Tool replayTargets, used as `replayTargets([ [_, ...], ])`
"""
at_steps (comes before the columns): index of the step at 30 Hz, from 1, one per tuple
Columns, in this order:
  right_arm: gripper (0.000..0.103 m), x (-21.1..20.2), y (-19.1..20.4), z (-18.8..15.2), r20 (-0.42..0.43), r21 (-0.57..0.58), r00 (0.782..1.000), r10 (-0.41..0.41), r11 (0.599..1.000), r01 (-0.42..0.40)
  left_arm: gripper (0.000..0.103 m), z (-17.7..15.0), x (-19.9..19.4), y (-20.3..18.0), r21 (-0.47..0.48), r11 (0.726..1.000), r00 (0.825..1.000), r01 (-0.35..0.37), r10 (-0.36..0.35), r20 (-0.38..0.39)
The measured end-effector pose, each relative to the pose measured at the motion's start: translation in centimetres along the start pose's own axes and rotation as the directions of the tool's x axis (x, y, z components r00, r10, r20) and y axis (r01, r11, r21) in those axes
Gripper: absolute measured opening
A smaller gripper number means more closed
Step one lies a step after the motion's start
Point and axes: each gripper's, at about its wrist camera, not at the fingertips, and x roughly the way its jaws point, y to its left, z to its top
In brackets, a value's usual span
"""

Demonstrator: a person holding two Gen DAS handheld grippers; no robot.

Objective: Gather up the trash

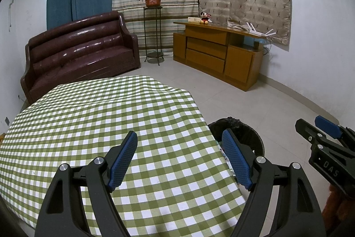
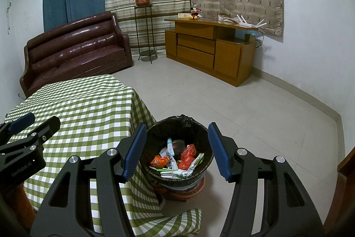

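A black-lined trash bin [image 2: 177,126] stands on the floor by the table's right edge. It holds several wrappers, among them orange and red packets [image 2: 187,153] and a small bottle. My right gripper [image 2: 176,148] is open and empty, held above the bin. My left gripper [image 1: 180,158] is open and empty above the green checked tablecloth [image 1: 99,121]. The bin's rim [image 1: 248,128] shows past the table edge in the left wrist view. The right gripper [image 1: 315,127] shows at the right there. The left gripper [image 2: 33,122] shows at the left of the right wrist view.
A brown leather sofa [image 2: 75,48] stands behind the table. A wooden cabinet [image 2: 210,48] with a plush toy stands at the back right. A plant stand [image 2: 144,30] stands by the curtains. Pale floor tiles [image 2: 244,103] lie right of the bin.
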Motion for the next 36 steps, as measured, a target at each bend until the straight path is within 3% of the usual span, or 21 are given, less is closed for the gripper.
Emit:
replayTargets([
  [15, 0.056, -0.1, 0.1, -0.5, -0.008, -0.001, 1.000, 0.002, 1.000, -0.002, 0.082, -0.3, 0.4, -0.5, 0.013, 1.000, 1.000, 0.024, -0.024, 0.006],
  [29, 0.056, -0.1, 0.2, -0.4, -0.009, -0.002, 1.000, 0.001, 1.000, -0.001, 0.084, -0.1, 0.4, -0.4, 0.012, 1.000, 1.000, -0.012, 0.012, 0.011],
  [36, 0.057, 0.7, 0.4, -1.2, -0.024, -0.017, 1.000, -0.007, 1.000, 0.006, 0.084, -0.2, 1.3, 0.5, 0.010, 1.000, 0.999, -0.020, 0.020, -0.025],
])
